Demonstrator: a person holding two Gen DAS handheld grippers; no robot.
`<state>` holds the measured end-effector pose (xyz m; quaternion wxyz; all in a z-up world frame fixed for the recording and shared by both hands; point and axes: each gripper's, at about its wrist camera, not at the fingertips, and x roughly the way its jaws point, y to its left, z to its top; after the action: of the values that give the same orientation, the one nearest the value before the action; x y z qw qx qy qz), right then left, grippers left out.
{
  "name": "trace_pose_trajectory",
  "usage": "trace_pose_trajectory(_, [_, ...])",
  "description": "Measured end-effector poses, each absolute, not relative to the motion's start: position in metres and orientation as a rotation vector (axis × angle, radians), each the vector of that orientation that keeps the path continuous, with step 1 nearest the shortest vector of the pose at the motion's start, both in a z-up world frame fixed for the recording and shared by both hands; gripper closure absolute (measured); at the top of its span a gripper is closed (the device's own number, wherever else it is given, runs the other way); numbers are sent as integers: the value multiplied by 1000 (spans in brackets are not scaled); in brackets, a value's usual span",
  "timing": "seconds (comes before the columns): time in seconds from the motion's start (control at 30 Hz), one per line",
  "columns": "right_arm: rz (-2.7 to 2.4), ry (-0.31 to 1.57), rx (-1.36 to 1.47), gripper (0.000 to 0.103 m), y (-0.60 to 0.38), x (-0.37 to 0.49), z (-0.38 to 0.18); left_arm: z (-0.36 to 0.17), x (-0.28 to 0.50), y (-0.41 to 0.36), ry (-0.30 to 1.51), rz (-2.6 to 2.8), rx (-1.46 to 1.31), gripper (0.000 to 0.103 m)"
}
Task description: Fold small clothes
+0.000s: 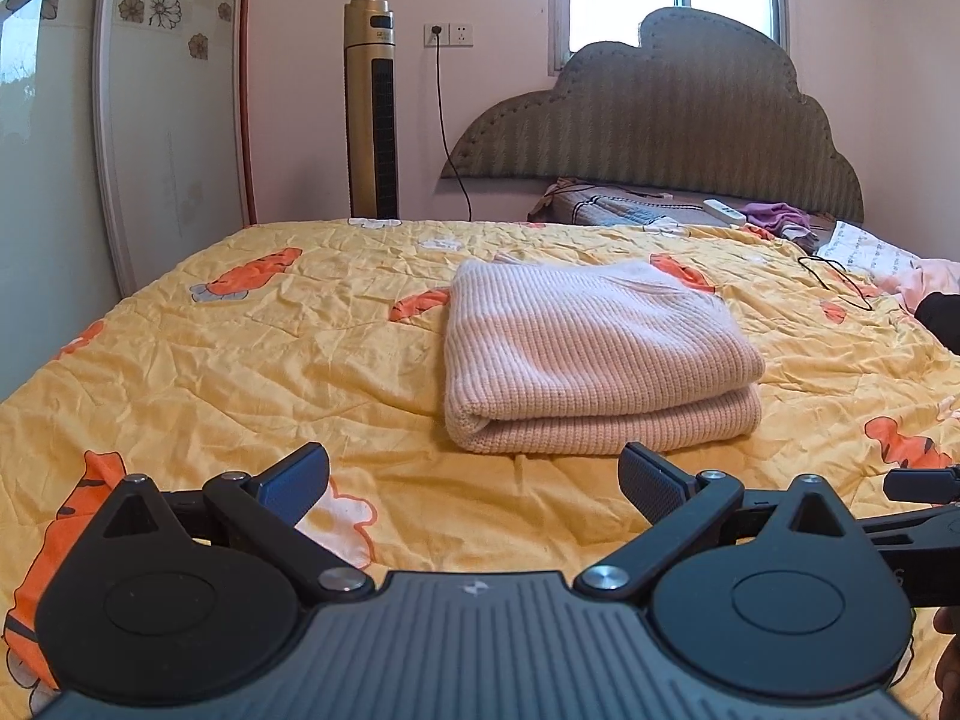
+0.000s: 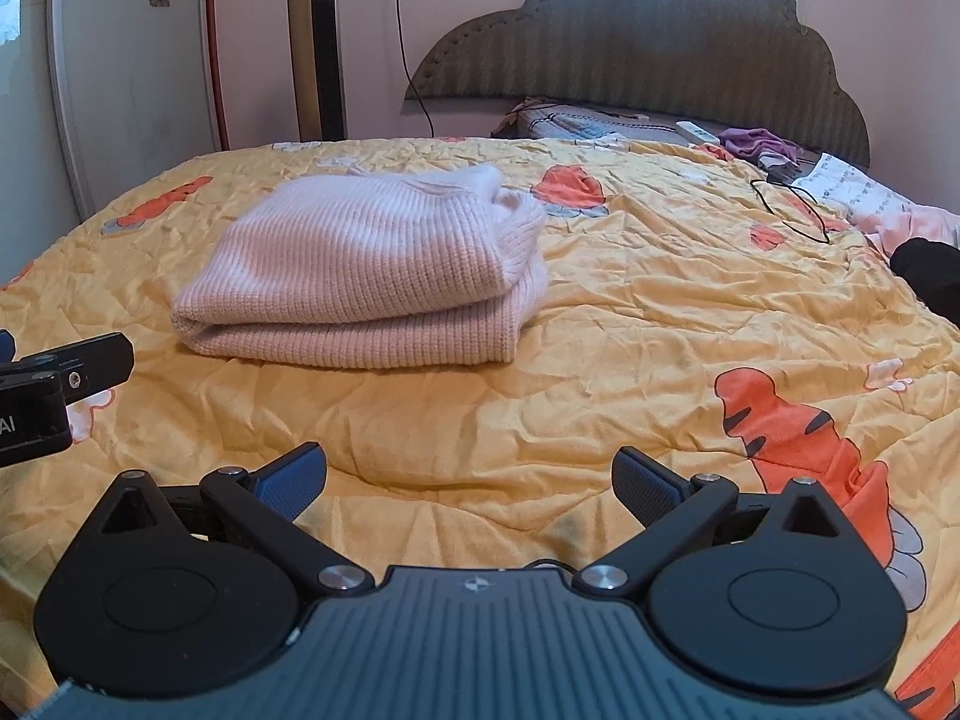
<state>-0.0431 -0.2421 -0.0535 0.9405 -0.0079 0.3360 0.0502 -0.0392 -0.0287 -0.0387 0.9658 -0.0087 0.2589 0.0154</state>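
Note:
A pale pink knitted sweater (image 1: 588, 354) lies folded into a thick rectangle on the yellow bedspread (image 1: 270, 360). It also shows in the right wrist view (image 2: 372, 270), left of centre. My left gripper (image 1: 474, 486) is open and empty, just short of the sweater's near folded edge. My right gripper (image 2: 468, 483) is open and empty, over bare bedspread (image 2: 660, 300) to the right of and nearer than the sweater. The left gripper's body (image 2: 54, 384) shows at the left edge of the right wrist view.
A gold tower fan (image 1: 371, 108) stands by the wall behind the bed. The headboard (image 1: 660, 120) is at the back. A black cable (image 1: 837, 282), a white remote (image 1: 723, 211) and purple cloth (image 1: 777, 215) lie at the far right.

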Motion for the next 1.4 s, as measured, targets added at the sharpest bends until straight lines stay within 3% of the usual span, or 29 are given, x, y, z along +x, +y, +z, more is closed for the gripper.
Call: trace_pose_trajectory(1.4, [120,720,-25,0,-241,-17,-52,-38,-13,-29,582,9,-53,0])
